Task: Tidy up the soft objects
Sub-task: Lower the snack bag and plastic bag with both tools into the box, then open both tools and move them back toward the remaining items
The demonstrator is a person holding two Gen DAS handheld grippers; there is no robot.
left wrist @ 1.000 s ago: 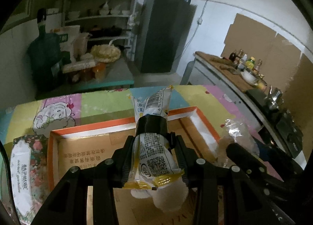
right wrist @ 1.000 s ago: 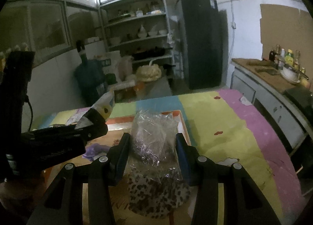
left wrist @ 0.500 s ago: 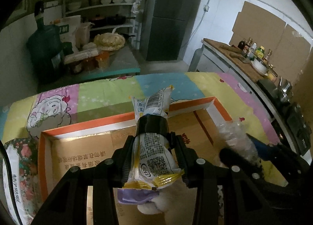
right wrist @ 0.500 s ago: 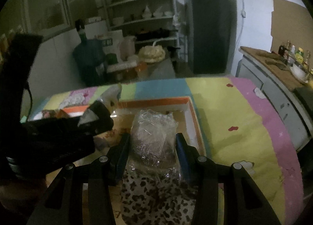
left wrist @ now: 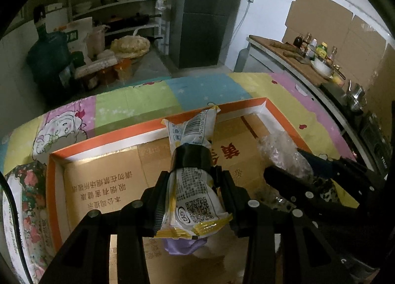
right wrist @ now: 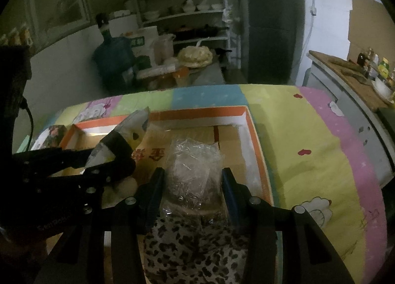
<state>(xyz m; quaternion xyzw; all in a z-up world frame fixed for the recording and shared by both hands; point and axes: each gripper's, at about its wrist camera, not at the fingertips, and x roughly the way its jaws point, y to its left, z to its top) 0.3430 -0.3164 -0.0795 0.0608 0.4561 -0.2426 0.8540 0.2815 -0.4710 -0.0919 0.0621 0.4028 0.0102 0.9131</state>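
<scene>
Since the earlier frames both of your tongs had sunk toward the box: its orange rim sat higher in each view and more of its cardboard floor showed.

Your left tongs (left wrist: 191,200) were clamped on a white-and-yellow snack packet (left wrist: 191,160), held at mid-frame over the shallow cardboard box (left wrist: 103,185). Your right tongs (right wrist: 192,195) were clamped on a clear plastic bag (right wrist: 192,165) with a leopard-print cloth (right wrist: 197,254) inside, held over the right half of the box.

Progress, as I judged it: neither item had been released, so both placements remained open. At the lower centre of the left view a lilac-and-white soft thing (left wrist: 187,250) lay under the packet, apparently already in the box; what it was could not be told. A flowered tissue pack (left wrist: 22,205) lay on the counter (right wrist: 308,136) at the far left, outside the box, and probably remained to be dealt with.

Count:
- tongs: two, both loaded
- boxes: one
- snack packets: one
- bagged cloths: one
- tissue packs: one
- soft items in the box: one visible
</scene>
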